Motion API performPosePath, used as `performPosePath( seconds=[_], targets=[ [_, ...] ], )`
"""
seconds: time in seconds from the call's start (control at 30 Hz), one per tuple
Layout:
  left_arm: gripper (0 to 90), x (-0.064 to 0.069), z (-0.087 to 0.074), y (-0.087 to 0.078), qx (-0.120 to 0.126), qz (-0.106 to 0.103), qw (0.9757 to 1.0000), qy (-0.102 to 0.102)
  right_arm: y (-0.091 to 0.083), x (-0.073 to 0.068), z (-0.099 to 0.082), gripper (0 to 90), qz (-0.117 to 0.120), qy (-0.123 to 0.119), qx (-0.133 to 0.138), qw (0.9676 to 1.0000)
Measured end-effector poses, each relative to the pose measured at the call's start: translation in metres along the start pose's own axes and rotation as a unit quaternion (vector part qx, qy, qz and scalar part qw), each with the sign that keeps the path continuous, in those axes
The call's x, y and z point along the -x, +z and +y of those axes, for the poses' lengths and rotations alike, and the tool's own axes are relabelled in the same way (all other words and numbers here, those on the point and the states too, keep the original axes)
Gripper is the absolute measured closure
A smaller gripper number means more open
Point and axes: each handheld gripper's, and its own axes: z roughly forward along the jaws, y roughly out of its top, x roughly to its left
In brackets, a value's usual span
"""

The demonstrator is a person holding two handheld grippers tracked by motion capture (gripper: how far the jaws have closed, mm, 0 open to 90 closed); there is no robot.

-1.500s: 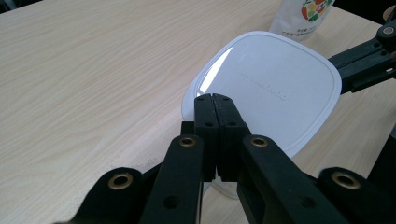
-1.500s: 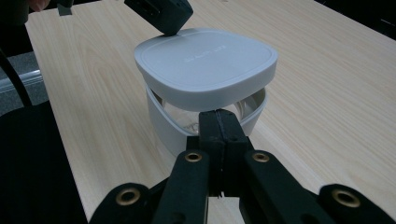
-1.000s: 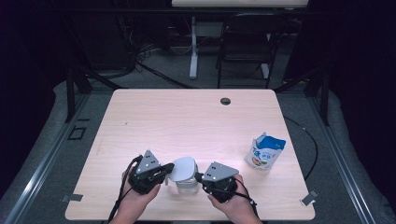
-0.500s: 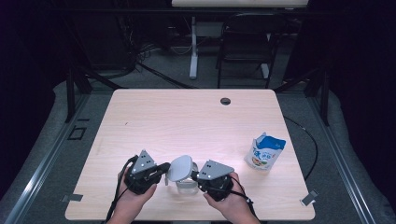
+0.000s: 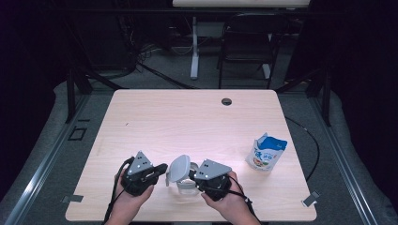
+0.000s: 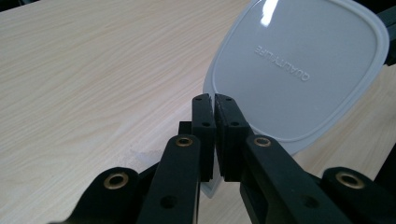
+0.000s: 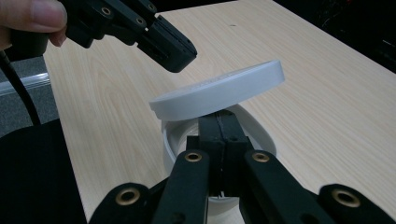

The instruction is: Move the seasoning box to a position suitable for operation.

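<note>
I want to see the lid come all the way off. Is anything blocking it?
Nothing visible blocks it. The left tongs pinch the lid by its edge, tilted up over the container, whose rim the right tongs grip. The tabletop around them is bare; the pouch stands far off.

- The lid [image 5: 179, 168] is white and rounded-square, with raised letters on its face [image 6: 299, 70]. It is sitting tilted, one edge lifted above the container and held at its rim [image 7: 219, 91].
- The container [image 5: 186, 183] is a low, white translucent tub. It is standing upright and open on the wooden table near its front edge, under the lid [image 7: 177, 140].
</note>
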Motion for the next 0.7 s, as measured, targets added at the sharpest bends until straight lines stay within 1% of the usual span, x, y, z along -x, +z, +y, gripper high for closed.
performPosePath(
  seconds=[0.13,0.2,0.33,0.5,0.7],
  targets=[
    [87.3,-0.003,-0.004,-0.002,-0.002,0.002,1.0000,-0.005,0.000,-0.003,0.006,90.0,0.001,-0.003,0.003,1.0000],
    [87.3,-0.005,-0.007,-0.002,-0.002,0.004,1.0000,-0.006,0.001,-0.005,0.009,90.0,0.002,-0.008,0.006,0.9999],
    [87.3,-0.008,-0.011,-0.002,-0.003,0.004,0.9998,-0.017,0.003,-0.010,0.016,90.0,0.002,-0.021,0.006,0.9998],
    [87.3,-0.009,-0.012,-0.004,0.000,0.003,0.9999,-0.016,0.004,-0.015,0.022,90.0,0.002,-0.031,0.006,0.9995],
    [87.3,-0.009,-0.014,-0.003,0.001,0.002,0.9998,-0.020,0.004,-0.018,0.027,90.0,0.004,-0.041,0.007,0.9991]
  ],
)
